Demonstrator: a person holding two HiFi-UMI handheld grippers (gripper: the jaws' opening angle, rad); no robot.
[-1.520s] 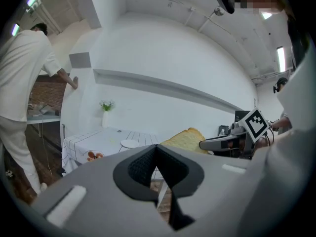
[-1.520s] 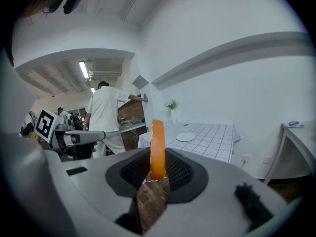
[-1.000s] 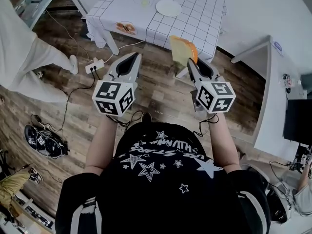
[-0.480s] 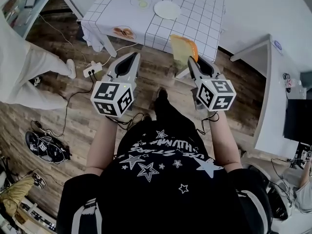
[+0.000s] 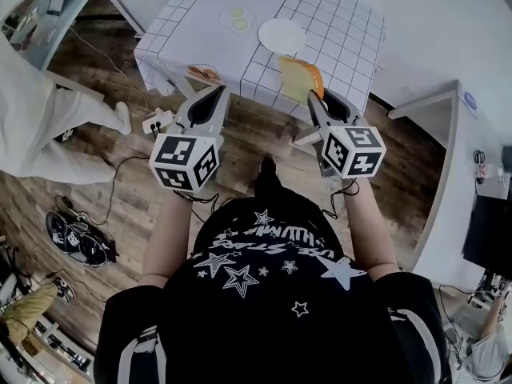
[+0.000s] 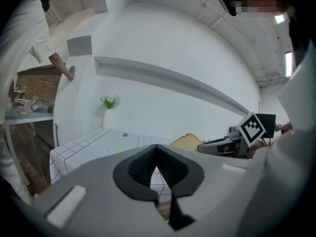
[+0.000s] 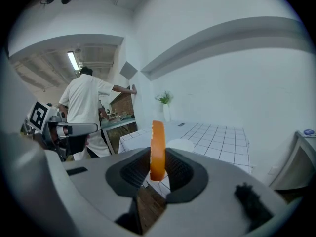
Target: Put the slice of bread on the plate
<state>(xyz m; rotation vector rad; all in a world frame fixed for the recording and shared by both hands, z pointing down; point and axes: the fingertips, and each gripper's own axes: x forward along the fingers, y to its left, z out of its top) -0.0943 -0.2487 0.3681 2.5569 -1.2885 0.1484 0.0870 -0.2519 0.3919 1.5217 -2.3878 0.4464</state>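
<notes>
While the right hand-held gripper (image 7: 158, 169) clamps the bread slice (image 7: 157, 147) upright, left hand-held gripper (image 6: 157, 152) seemingly shut, empty.

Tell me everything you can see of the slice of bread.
The slice of bread has a pale yellow face and an orange-brown crust along one edge. It stands upright on edge, pinched between the jaws of the right gripper, which alone touches it. It is in the air. In the head view it shows against the near edge of the checked table, short of the white plate.
</notes>
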